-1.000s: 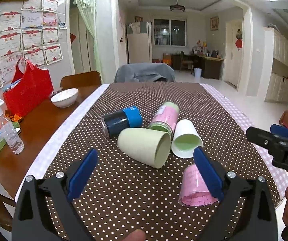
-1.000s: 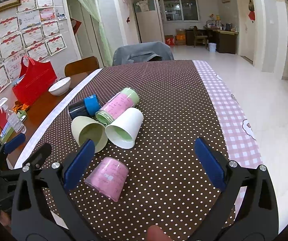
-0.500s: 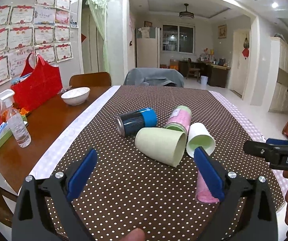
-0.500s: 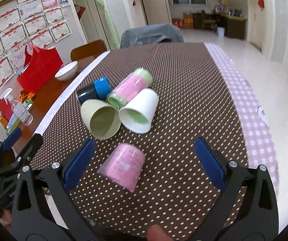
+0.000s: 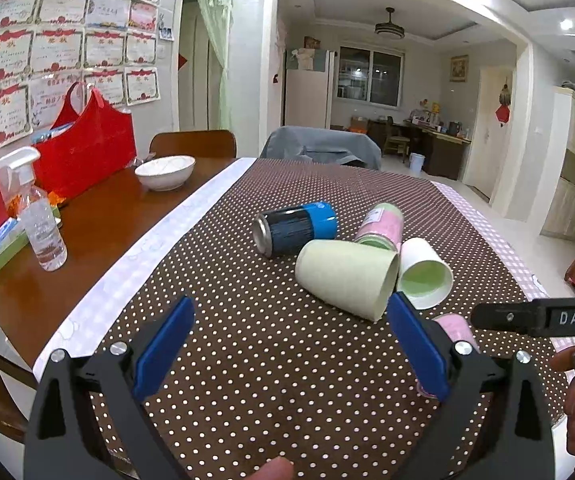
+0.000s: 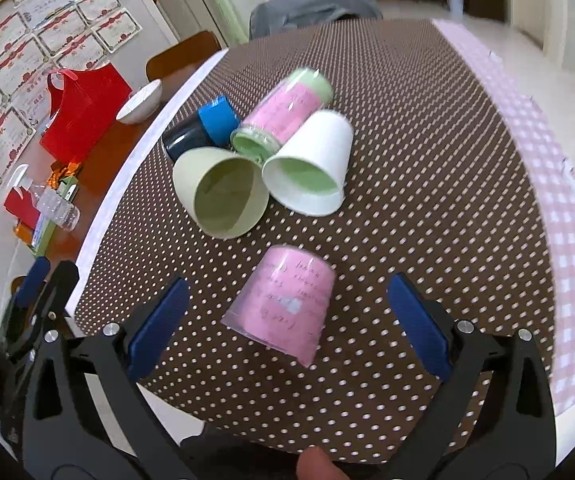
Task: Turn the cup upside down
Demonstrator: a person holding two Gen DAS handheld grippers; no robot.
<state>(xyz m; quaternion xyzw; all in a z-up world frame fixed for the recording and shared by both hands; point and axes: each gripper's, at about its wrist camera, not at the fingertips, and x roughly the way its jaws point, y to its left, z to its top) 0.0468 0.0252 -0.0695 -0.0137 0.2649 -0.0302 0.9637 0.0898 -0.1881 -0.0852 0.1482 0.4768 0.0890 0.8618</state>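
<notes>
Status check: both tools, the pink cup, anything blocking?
Left tool and right tool open, empty. Pink cup standing mouth-down, ahead of the right tool's fingers, untouched. Pale green cup and white cup lie behind, apart.

A white bowl (image 5: 165, 172) sits far left on the bare wooden table (image 5: 99, 224), beside a red bag (image 5: 87, 148). Nearer on the left stands a clear spray bottle (image 5: 39, 216). A brown polka-dot tablecloth (image 5: 247, 340) covers the table's right part.

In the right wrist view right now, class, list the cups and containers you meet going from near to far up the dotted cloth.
Pink cup → pale green cup → white cup → pink-labelled jar → blue-capped dark can.
</notes>
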